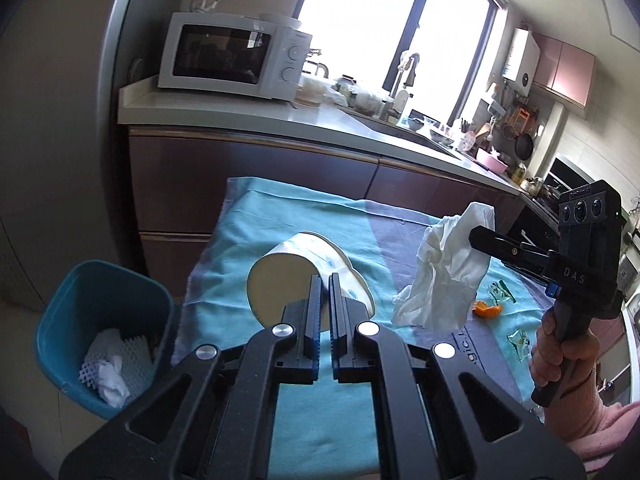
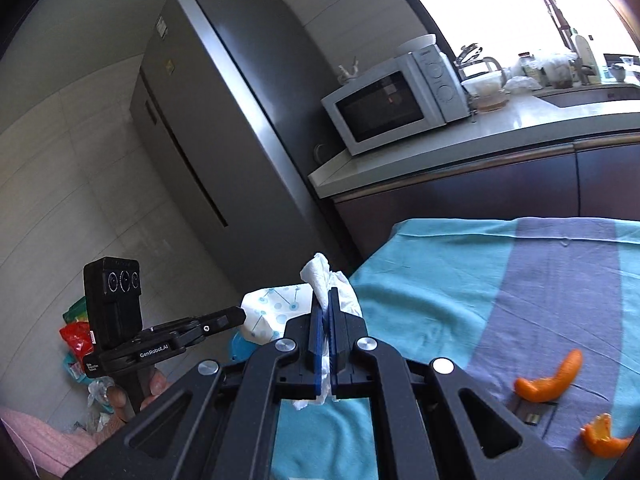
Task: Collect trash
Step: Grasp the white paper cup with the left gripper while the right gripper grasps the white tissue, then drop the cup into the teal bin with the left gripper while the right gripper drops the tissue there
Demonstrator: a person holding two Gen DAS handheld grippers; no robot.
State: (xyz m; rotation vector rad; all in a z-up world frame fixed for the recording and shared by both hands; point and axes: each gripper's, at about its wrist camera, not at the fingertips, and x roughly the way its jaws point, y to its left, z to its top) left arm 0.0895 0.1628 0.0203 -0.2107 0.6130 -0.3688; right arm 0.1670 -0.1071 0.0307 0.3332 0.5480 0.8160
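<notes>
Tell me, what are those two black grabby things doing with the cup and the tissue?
A person is picking up trash. The left tongs pinch a paper cup, and the right tongs pinch a crumpled white tissue. A blue bin beside the table already holds some white scraps. Orange peel and small wrappers still lie on the cloth.

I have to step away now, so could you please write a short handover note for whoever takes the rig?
Left hand-held gripper: shut on the paper cup, above the table.
Right hand-held gripper: shut on the crumpled tissue, lifted.
Blue bin, left of the table: already holds tissue and foam net.
Left: drop both items in, then the orange peels and the wrappers.
</notes>
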